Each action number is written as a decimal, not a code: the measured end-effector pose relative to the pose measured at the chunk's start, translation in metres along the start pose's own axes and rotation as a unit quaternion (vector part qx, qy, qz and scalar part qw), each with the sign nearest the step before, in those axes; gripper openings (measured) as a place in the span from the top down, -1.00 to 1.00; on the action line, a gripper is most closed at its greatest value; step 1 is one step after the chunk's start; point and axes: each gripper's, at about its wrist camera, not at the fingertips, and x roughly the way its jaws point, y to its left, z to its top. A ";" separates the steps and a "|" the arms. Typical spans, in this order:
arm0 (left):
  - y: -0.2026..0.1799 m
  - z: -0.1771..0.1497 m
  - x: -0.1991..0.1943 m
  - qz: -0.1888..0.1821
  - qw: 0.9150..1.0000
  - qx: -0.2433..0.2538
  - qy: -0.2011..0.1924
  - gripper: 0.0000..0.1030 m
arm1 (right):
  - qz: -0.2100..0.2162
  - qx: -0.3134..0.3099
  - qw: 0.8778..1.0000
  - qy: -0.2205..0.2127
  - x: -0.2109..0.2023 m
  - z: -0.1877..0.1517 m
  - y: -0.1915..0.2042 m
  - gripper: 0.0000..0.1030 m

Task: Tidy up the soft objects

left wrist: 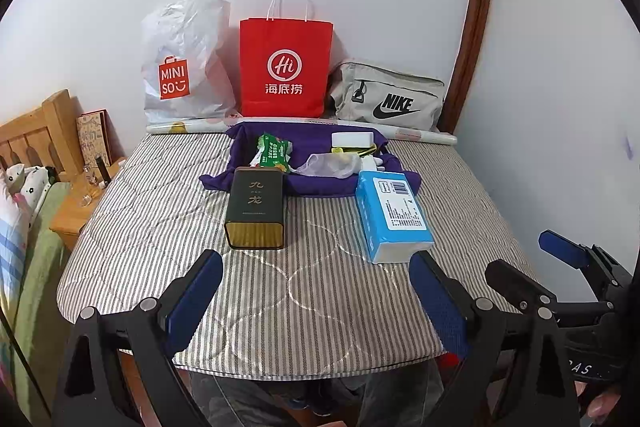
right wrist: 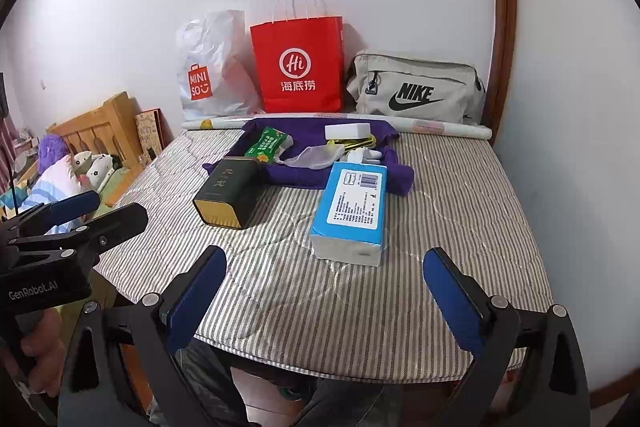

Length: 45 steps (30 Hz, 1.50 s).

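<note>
The blue tissue pack lies on the striped desk just ahead of the right hand-held gripper and ahead-right of the left hand-held gripper; both have fingers spread apart, holding nothing. Left of the pack stands a dark tea tin, and behind both lies a purple cloth carrying a green snack packet and a white box.

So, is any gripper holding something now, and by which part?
Nothing is held. The left gripper and the right gripper are both open above the striped cover, short of the tissue pack.
</note>
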 end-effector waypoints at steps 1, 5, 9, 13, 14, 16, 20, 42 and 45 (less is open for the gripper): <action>0.000 0.000 -0.001 0.000 1.000 0.001 0.000 -0.83 | 0.000 0.000 1.000 0.000 -0.001 0.000 0.000 -0.90; -0.001 0.000 -0.001 -0.002 1.000 0.002 0.001 -0.83 | 0.001 0.000 1.000 0.001 -0.001 0.000 0.000 -0.90; -0.001 0.000 -0.002 -0.003 1.000 0.000 0.000 -0.83 | 0.000 0.000 1.000 -0.001 -0.003 0.000 0.000 -0.90; -0.001 -0.001 -0.003 -0.004 1.000 0.000 -0.001 -0.83 | -0.002 0.001 1.000 -0.003 -0.005 0.000 0.000 -0.90; -0.001 -0.001 -0.004 -0.003 1.000 0.000 -0.001 -0.83 | -0.002 0.001 1.000 -0.004 -0.006 0.000 0.000 -0.90; 0.000 -0.001 -0.004 -0.004 1.000 0.000 -0.001 -0.83 | -0.003 0.001 1.000 -0.005 -0.006 0.000 0.000 -0.90; 0.001 -0.001 -0.004 -0.003 1.000 -0.001 -0.002 -0.83 | -0.002 0.000 1.000 -0.005 -0.007 0.000 0.000 -0.90; 0.000 -0.003 -0.005 -0.004 1.000 -0.002 -0.002 -0.83 | -0.001 0.000 1.000 -0.006 -0.007 -0.001 0.000 -0.90; 0.000 -0.003 -0.005 -0.003 1.000 -0.002 -0.002 -0.83 | -0.001 -0.001 1.000 -0.007 -0.009 0.000 0.001 -0.90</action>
